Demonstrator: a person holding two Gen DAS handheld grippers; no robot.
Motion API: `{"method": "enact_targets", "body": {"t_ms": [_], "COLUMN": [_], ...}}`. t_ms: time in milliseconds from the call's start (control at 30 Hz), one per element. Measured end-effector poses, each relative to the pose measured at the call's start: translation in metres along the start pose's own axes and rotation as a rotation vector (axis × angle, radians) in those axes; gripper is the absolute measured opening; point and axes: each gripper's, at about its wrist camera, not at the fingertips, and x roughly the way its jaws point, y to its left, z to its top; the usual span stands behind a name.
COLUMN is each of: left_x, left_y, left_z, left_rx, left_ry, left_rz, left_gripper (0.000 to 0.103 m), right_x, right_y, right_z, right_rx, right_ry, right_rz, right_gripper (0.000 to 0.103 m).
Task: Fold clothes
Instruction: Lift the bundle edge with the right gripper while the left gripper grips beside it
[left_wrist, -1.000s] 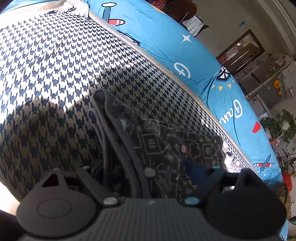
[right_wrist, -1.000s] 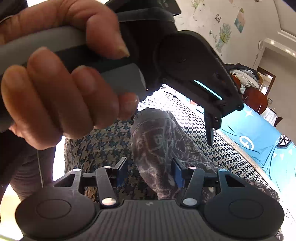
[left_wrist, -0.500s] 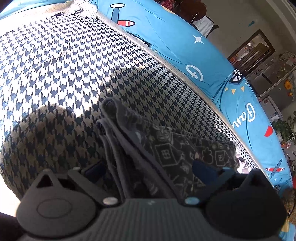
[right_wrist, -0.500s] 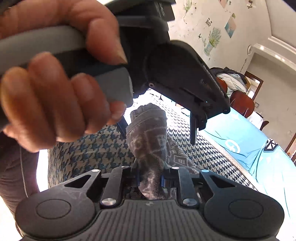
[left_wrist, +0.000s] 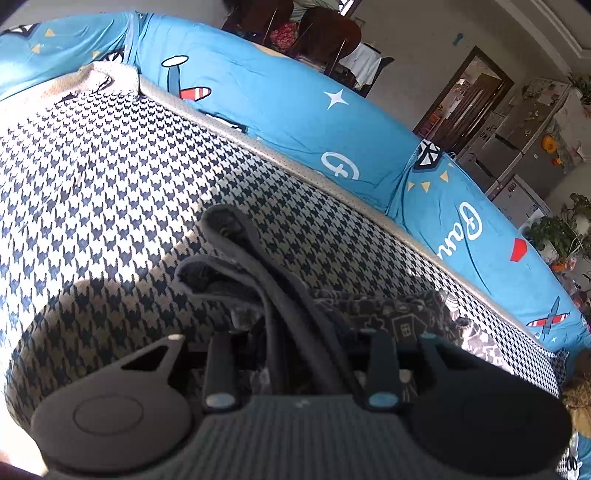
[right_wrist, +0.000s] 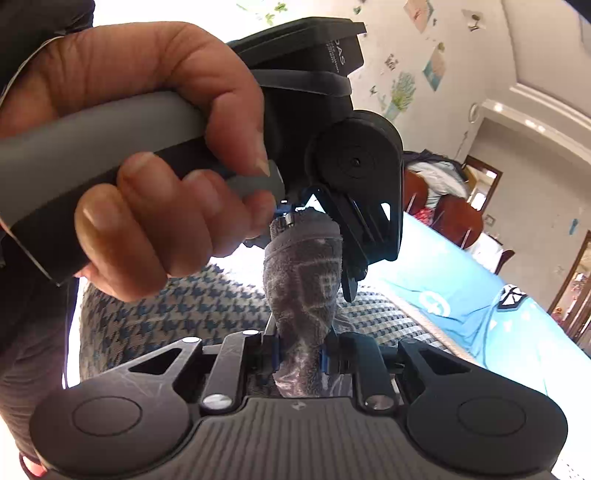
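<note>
The left gripper (left_wrist: 301, 339) was closing its fingers (left_wrist: 221, 363) on the bunched hem of a dark printed garment (left_wrist: 258, 280), which lay across a houndstooth cushion (left_wrist: 110, 177). Behind it ran a blue cartoon-print cover (left_wrist: 280, 99), with a refrigerator (left_wrist: 517, 155) beyond.

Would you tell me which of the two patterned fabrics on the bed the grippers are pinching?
The dark doodle-print garment, bunched between the left gripper and right gripper; the houndstooth cover lies flat beneath.

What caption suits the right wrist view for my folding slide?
Right gripper pinches a dark patterned garment above the houndstooth cover, a hand gripping the other tool ahead.
</note>
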Motion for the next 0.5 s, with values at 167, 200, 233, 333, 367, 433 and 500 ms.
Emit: {"method": "enact_targets", "body": {"t_ms": [167, 200, 233, 333, 367, 433, 500], "left_x": [-0.008, -0.008, -0.008, -0.006, -0.004, 0.000, 0.004], "left_y": [-0.044, -0.055, -0.065, -0.097, -0.109, -0.132, -0.156], "left_z": [0.007, 0.008, 0.009, 0.010, 0.010, 0.008, 0.004], "left_rx": [0.074, 0.092, 0.110, 0.173, 0.194, 0.230, 0.271], "left_ry": [-0.064, -0.072, -0.079, -0.093, -0.096, -0.100, -0.103], "left_rz": [-0.007, -0.012, -0.018, -0.037, -0.045, -0.064, -0.078], "left_gripper": [0.030, 0.030, 0.030, 0.030, 0.030, 0.030, 0.030], "right_x": [-0.012, -0.015, -0.018, -0.025, -0.028, -0.033, -0.039], "right_y": [-0.013, -0.016, -0.020, -0.032, -0.037, -0.046, -0.055], "right_z": [0.001, 0.001, 0.000, -0.005, -0.007, -0.010, -0.017], "right_rx": [0.029, 0.034, 0.037, 0.058, 0.065, 0.073, 0.083], "right_ry": [-0.046, -0.055, -0.064, -0.082, -0.085, -0.092, -0.100], "right_rz": [-0.084, -0.102, -0.120, -0.177, -0.196, -0.233, -0.276], "right_gripper": [0.019, 0.019, 0.019, 0.019, 0.019, 0.019, 0.019]}}
